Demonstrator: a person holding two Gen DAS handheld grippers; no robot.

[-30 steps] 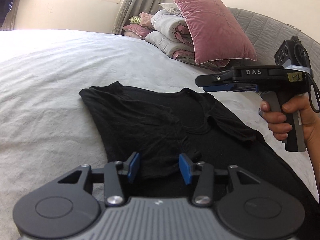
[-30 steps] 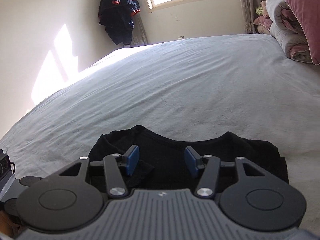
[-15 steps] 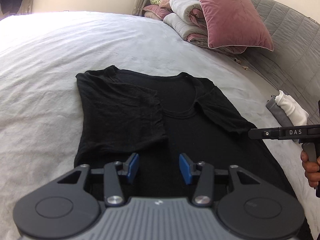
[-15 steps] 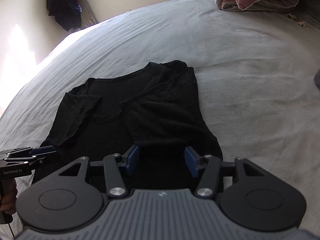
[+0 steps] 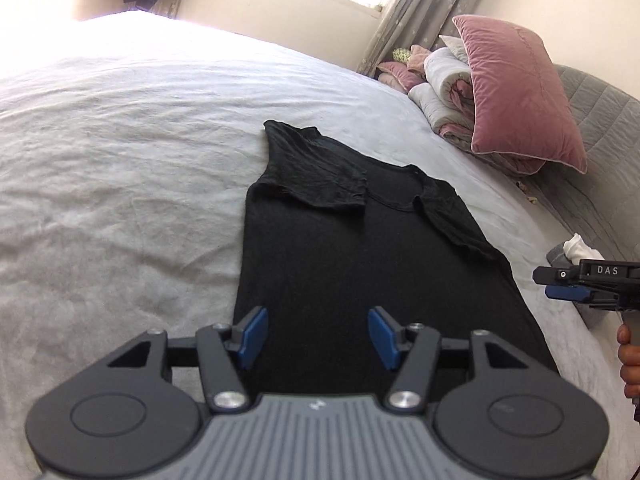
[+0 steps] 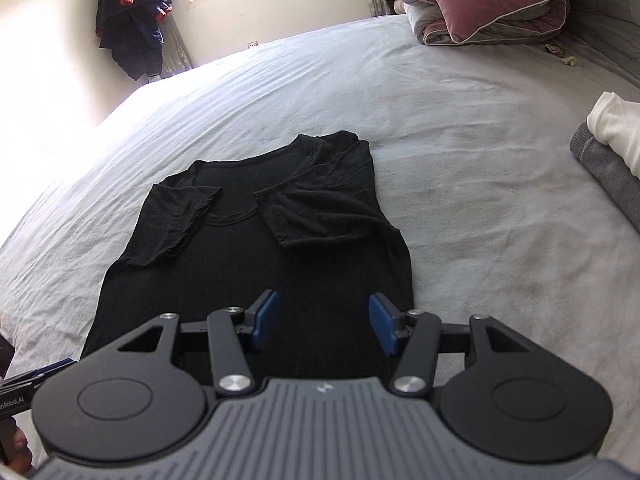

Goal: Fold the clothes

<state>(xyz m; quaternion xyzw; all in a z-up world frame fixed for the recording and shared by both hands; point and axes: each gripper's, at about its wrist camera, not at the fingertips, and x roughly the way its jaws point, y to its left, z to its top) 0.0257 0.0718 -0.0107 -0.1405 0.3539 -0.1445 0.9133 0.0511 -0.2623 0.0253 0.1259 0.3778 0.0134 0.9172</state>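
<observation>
A black T-shirt lies flat on the bed with both sleeves folded inward over the chest, collar at the far end. My left gripper hovers above the shirt's near left part; its jaws are opening and nothing is between the blue pads. My right gripper stands open over the near right part of the shirt, holding nothing. In the left wrist view the right gripper shows side-on at the right edge, off the shirt, in a hand. The left gripper's tip peeks in at the right wrist view's lower left.
The bed sheet is pale grey and wrinkled. Pink pillows and rolled quilts are piled at the headboard. A folded grey and white stack lies to the shirt's right. Dark clothes hang in the far corner by the window.
Both grippers have pulled back from the collar end toward the hem, so the whole shirt now shows. The left gripper's pads stand wider apart. The sleeves lie folded in.
</observation>
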